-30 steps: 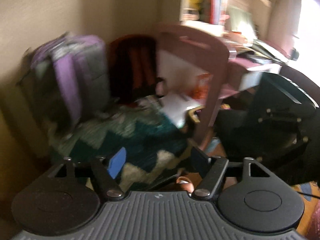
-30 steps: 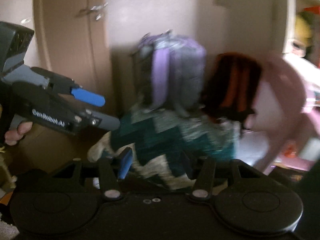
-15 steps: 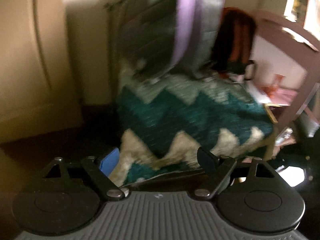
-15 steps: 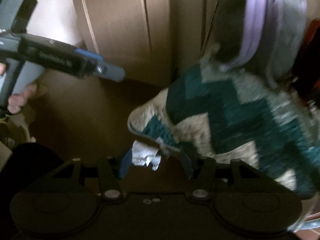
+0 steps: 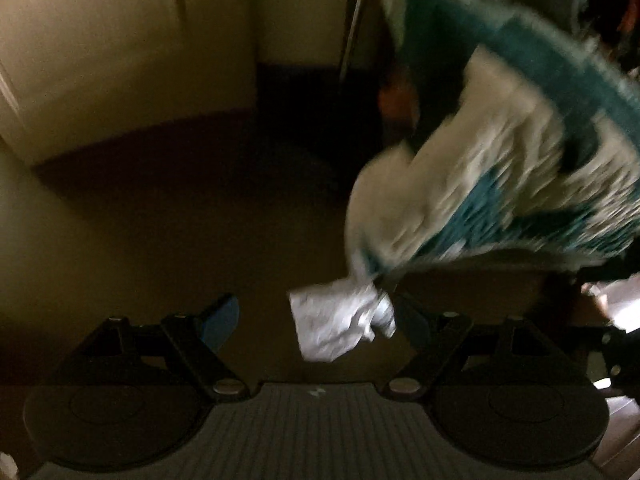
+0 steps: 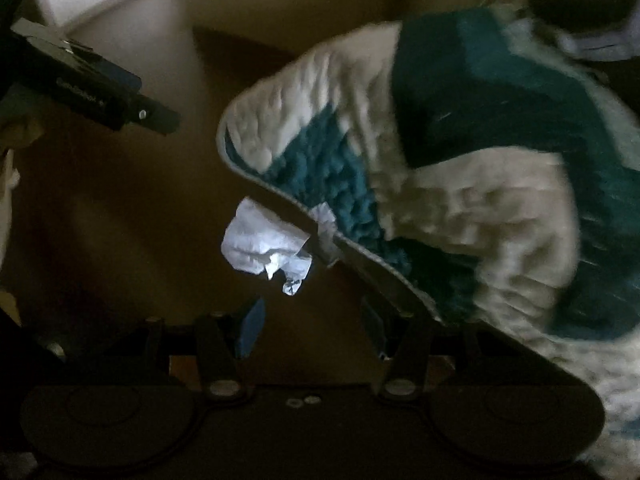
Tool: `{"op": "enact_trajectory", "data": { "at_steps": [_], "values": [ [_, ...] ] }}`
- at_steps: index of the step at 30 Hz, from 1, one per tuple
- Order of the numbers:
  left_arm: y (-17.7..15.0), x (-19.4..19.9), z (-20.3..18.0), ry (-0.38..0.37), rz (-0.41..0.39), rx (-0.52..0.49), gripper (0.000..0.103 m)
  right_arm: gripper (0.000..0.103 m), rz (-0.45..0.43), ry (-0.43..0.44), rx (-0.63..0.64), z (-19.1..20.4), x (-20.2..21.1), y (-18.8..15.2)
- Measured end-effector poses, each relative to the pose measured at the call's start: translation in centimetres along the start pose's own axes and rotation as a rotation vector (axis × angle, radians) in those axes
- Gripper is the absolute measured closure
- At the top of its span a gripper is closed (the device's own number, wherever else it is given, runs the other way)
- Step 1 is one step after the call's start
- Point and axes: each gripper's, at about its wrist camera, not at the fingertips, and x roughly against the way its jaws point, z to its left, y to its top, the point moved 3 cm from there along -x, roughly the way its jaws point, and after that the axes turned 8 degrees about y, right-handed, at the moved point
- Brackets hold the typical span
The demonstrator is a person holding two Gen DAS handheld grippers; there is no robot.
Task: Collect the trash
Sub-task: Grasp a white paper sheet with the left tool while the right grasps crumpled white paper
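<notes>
Crumpled white tissue [image 5: 338, 326] lies on the dark floor [image 5: 168, 240] just ahead of the left gripper [image 5: 316, 320], in the gap between its two fingers and closer to the right-hand one; neither finger touches it. Left fingers [image 5: 220, 318] are spread wide, blue pad visible on the left-hand one, and the tool is pitched steeply downward toward the floor. In the right wrist view the same tissue [image 6: 266, 246] sits ahead of the right gripper [image 6: 312, 330], a little beyond and to the left of the gap; these fingers [image 6: 252, 330] also stand wide apart with nothing between them. One edge of the tissue is tucked under the lower hem of a teal-and-cream zigzag blanket [image 6: 460, 184], which drapes down from the upper right, beyond and to the right of both pairs of fingers. Farther to the left in the right wrist view, the body of the left gripper [image 6: 96, 92] slants downward from the upper left. Farthest back, a pale wall [image 5: 100, 60] meets the floor along a dark skirting; detail is blurred and dim.
</notes>
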Motion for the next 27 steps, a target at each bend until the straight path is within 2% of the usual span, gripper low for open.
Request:
{"op": "enact_trajectory", "data": {
  "at_steps": [5, 9, 12, 17, 23, 27],
  "values": [
    [-2.6, -6.6, -0.7, -0.023, 0.102, -0.021, 0.018, 0.05, 0.068, 0.025, 0.005, -0.3, -6.8, -0.1],
    [-4.6, -10.6, -1.9, -0.046, 0.146, -0.07, 0.018, 0.05, 0.119, 0.023, 0.063, 0.2, -11.7, -0.3],
    [-5.5, -13.3, -3.0, -0.053, 0.17, -0.08, 0.018, 0.05, 0.134, 0.037, 0.046, -0.1, -14.5, -0.3],
    [-6.6, -17.4, -4.0, -0.057, 0.182, -0.069, 0.018, 0.051, 0.172, 0.055, 0.005, -1.2, -19.3, -0.2],
    [-7.3, -21.6, -5.5, -0.055, 0.175, -0.109, 0.018, 0.052, 0.212, 0.034, -0.034, -2.8, -24.2, -0.1],
    [-7.6, -23.8, -5.7, -0.043, 0.176, -0.133, 0.023, 0.053, 0.21, 0.028, -0.091, -3.4, -26.6, 0.3]
  ]
}}
